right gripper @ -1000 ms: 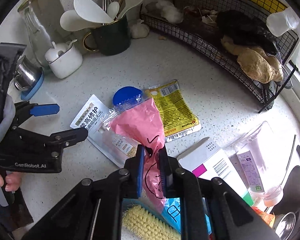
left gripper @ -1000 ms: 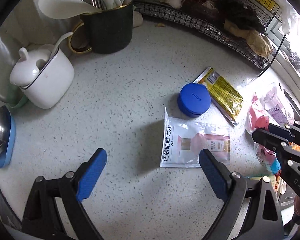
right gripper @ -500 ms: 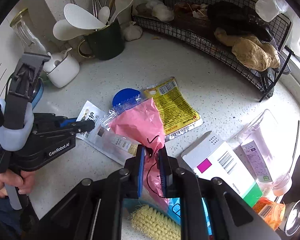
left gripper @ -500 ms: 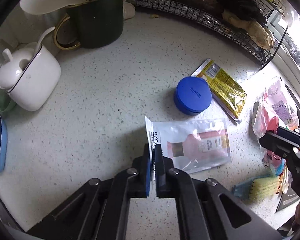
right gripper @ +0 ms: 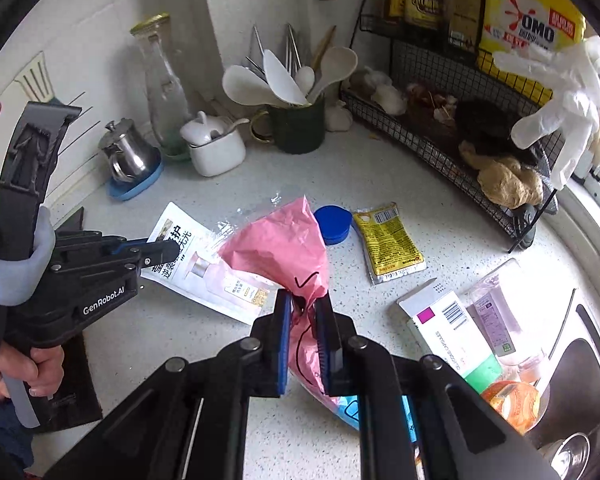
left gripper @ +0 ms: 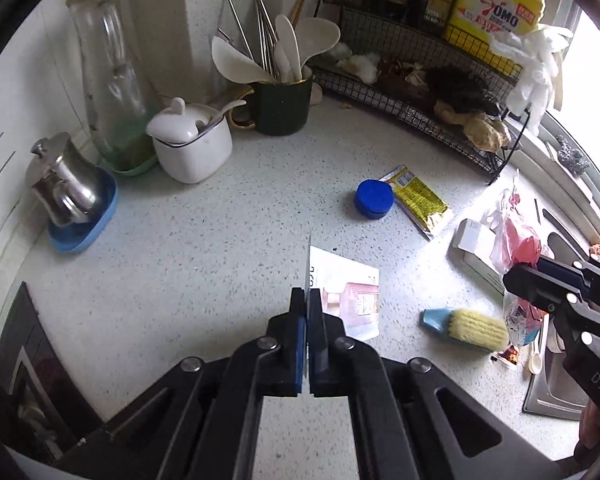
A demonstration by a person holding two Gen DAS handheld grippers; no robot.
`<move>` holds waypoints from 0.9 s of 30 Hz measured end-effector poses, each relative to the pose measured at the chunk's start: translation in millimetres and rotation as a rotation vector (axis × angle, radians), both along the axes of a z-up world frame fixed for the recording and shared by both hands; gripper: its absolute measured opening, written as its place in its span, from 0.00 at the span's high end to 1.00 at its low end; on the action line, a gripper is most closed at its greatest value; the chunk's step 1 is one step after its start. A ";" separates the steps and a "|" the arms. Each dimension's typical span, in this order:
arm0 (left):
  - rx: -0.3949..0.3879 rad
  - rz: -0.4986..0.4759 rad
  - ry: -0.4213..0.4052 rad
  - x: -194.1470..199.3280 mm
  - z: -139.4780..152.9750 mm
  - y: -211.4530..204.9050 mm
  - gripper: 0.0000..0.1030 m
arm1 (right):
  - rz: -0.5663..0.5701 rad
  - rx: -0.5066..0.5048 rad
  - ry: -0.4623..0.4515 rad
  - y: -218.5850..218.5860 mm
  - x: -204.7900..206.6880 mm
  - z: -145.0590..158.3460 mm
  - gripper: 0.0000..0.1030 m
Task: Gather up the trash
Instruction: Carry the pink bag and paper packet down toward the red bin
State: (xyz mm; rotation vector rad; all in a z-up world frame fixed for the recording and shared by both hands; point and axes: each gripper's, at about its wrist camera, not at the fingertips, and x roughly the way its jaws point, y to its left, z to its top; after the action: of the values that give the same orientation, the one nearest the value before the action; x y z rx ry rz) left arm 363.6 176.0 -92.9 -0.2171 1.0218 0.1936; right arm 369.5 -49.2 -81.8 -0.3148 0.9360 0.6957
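Lifting sachet [left gripper: 350, 294] edge-on in left gripper [left gripper: 307, 312], clamped tight; right gripper [right gripper: 302, 314] pinching pink bag [right gripper: 278, 246]. Next: open bag mouth, drop sachet inside.

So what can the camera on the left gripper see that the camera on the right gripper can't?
Only the left wrist view shows the yellow-bristled brush lying on the counter, and a small spoon by the sink.

Only the right wrist view shows the hand holding the left gripper, and an orange packet.

Both show the blue lid, the yellow sachet, the white pouch pinched in the left gripper, and the pink bag clamped in the right gripper.
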 end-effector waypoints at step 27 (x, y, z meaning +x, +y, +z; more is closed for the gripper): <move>0.052 -0.321 -0.011 -224.3 -3.2 -218.4 0.99 | -0.247 0.024 -0.002 -185.6 -242.5 0.8 0.90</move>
State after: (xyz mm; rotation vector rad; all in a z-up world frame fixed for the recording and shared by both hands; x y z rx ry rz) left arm 139.3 -42.5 -96.1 -0.0056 1.0252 -0.0727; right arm 127.0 -234.8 -81.0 -0.1744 0.9450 0.4792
